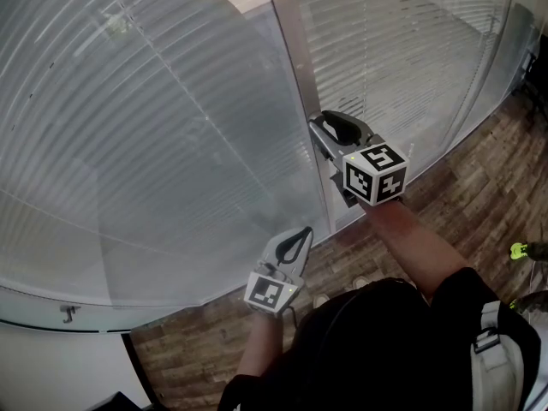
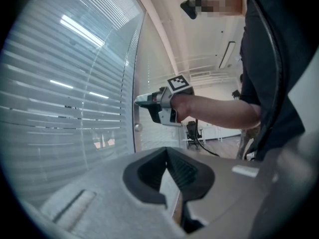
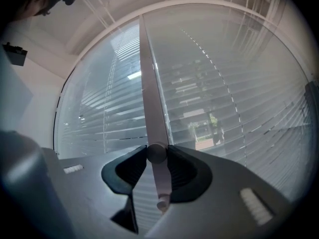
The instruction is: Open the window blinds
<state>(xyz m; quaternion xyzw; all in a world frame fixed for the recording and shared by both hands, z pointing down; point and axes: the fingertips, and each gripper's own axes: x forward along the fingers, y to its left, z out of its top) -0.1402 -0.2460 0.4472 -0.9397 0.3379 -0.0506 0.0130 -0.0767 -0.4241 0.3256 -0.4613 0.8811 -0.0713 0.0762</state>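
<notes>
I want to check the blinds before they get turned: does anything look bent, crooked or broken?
Nothing stands out. The slats run even and parallel on both panes, and the wand hangs straight, pinched between the right gripper's jaws.

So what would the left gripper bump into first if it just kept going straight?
Most likely the blinds, just left of the window post; nothing shows between them and the left gripper, though depth is unclear.

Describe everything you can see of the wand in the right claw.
The wand is a slim, pale grey rod, plastic by its look, hanging upright in front of the blinds. The right claw is shut on it near its lower end, one jaw on each side; a rounded tip shows just below them. Nothing else touches it.
</notes>
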